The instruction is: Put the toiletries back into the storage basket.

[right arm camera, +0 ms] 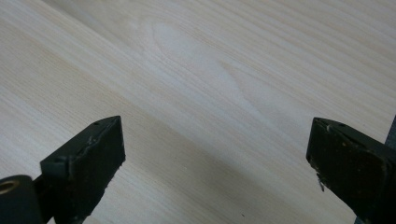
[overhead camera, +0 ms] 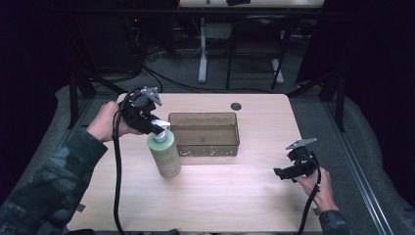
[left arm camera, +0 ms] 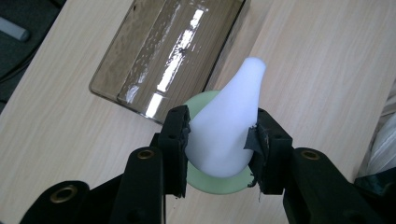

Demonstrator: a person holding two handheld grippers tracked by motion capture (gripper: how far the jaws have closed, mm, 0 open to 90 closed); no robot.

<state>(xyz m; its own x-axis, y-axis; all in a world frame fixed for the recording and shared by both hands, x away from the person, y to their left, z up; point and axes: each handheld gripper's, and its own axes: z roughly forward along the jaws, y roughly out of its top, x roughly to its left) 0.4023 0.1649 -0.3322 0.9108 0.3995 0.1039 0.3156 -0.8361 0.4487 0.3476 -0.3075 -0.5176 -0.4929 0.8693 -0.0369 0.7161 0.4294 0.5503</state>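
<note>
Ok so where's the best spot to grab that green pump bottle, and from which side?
By the white pump head, from above. The green bottle stands upright on the table, so its narrow top faces up and fits between two jaws, while the body is wider. The left gripper already grips it that way, pads on opposite sides of the pump head. Lifting by the pump may let it swing.

Left claw [left arm camera: 219, 140] clamped tight; right claw [right arm camera: 215, 154] spread wide.

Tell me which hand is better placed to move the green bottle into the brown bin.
Left. The left tool is already clamped on the green bottle's white pump top, right beside the brown bin. The right tool stands open over bare table, far from both.
</note>
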